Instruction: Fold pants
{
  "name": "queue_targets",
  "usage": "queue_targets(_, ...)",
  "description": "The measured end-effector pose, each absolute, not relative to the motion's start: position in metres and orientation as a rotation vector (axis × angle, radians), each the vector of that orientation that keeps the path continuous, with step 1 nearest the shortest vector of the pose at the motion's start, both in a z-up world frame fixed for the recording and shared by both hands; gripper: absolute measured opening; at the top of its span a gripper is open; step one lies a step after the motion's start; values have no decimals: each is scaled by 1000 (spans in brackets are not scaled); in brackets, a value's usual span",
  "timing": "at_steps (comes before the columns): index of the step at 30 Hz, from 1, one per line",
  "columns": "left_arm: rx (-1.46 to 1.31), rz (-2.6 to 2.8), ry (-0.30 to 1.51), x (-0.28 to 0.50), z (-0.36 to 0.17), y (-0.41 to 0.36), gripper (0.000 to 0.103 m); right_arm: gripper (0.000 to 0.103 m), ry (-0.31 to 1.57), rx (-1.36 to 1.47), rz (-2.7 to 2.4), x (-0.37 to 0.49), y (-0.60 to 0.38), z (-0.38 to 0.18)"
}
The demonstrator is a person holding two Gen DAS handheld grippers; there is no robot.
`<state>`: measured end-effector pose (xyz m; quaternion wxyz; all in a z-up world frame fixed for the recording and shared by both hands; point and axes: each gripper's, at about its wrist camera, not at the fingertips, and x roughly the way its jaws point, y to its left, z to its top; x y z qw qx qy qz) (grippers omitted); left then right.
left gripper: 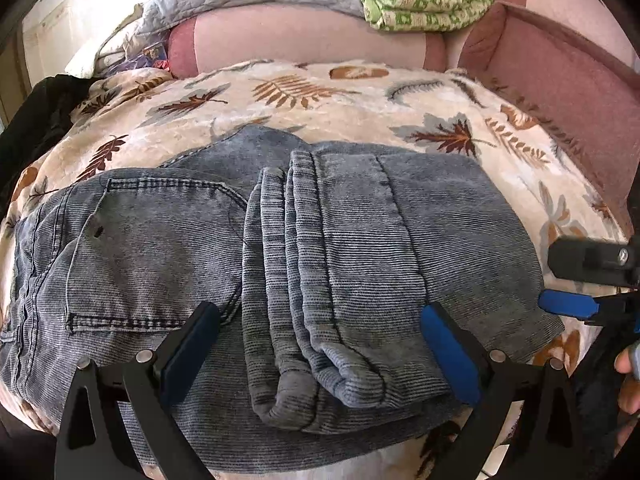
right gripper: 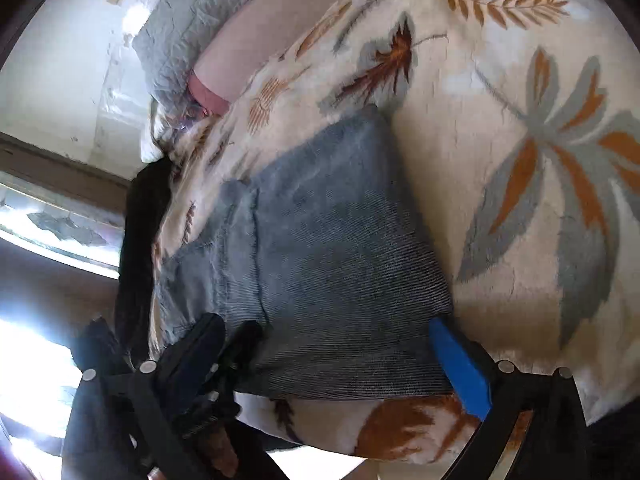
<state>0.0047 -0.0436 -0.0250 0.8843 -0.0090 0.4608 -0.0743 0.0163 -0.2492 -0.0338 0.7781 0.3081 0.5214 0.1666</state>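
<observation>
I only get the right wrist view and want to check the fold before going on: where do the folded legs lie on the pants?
Observer: In the left wrist view, the folded legs lie as a stacked ridge across the middle of the pants, right beside the back pocket.
Operator: Is the left gripper clamped on them?
Observer: No. The left gripper is open, with one finger on either side of the ridge's near end and not pinching it.
</observation>
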Motion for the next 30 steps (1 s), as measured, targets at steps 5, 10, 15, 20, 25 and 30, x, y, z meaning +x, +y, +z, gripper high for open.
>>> queue_targets(5, -133, -181, 887, -6, -15, -21, 100, 103, 1108, 666, 372, 13, -252, -35)
queue_targets(10, -239, -130, 727, -23, 9, 9, 100, 103, 1109, 648, 362, 11, -249, -33)
queue_targets(15, -284, -27, 694, -34, 15, 41, 100, 103, 1078, 607, 376, 13, -238, -17)
queue_targets(20, -465, 85, 733, -53, 19, 88, 100, 103, 979, 626, 542, 23, -222, 14)
queue_targets(25, -514, 202, 778, -70, 22, 123, 100, 103, 1033, 519, 674, 70, -181, 25)
queue_targets(30, -439, 419, 893, -44, 24, 167, 100, 103, 1033, 249, 695, 127, -128, 44)
